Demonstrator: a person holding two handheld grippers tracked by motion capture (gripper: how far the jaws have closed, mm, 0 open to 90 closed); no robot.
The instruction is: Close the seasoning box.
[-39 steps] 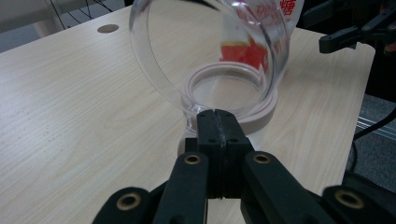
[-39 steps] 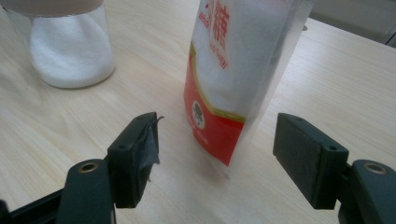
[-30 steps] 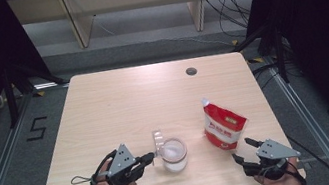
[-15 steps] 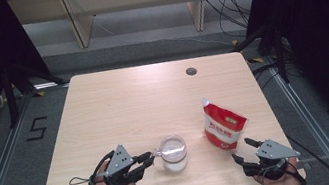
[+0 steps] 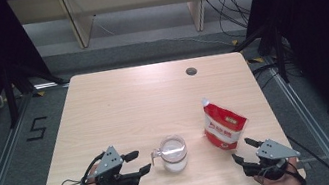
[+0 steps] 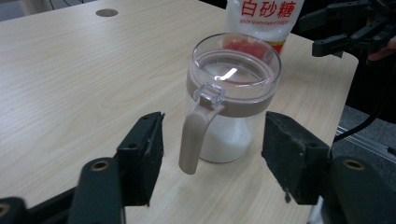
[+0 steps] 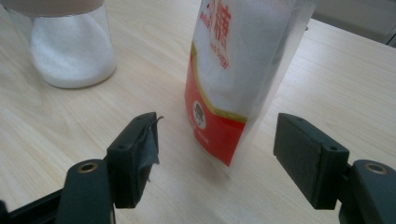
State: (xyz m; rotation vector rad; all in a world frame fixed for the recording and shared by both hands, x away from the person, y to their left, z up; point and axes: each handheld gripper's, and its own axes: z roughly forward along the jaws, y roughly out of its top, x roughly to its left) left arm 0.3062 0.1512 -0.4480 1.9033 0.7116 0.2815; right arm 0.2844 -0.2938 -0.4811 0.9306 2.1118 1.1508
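Observation:
A clear glass jar (image 5: 173, 153) of white sugar stands near the table's front edge, its brown-rimmed lid down and its beige handle (image 6: 196, 135) pointing at my left gripper (image 5: 138, 161). That gripper's jaws have just been opening; they stand apart with the handle ahead in the gap, and neither pad touches it. A red and white sugar bag (image 5: 224, 125) stands upright to the jar's right. My right gripper (image 5: 243, 149) rests open just in front of the bag (image 7: 233, 70), with its pads clear of it. The jar (image 7: 70, 51) is at the upper left of the right gripper view.
The light wooden table (image 5: 143, 101) has a round cable hole (image 5: 191, 71) at the back right. Dark curtains flank the table, and shelving stands behind it. The right gripper (image 6: 345, 23) shows far off in the left gripper view.
The jar's flip lid, raised a second ago, now lies flat on the jar. My left gripper's jaws have spread apart. The right gripper and the bag have kept still.

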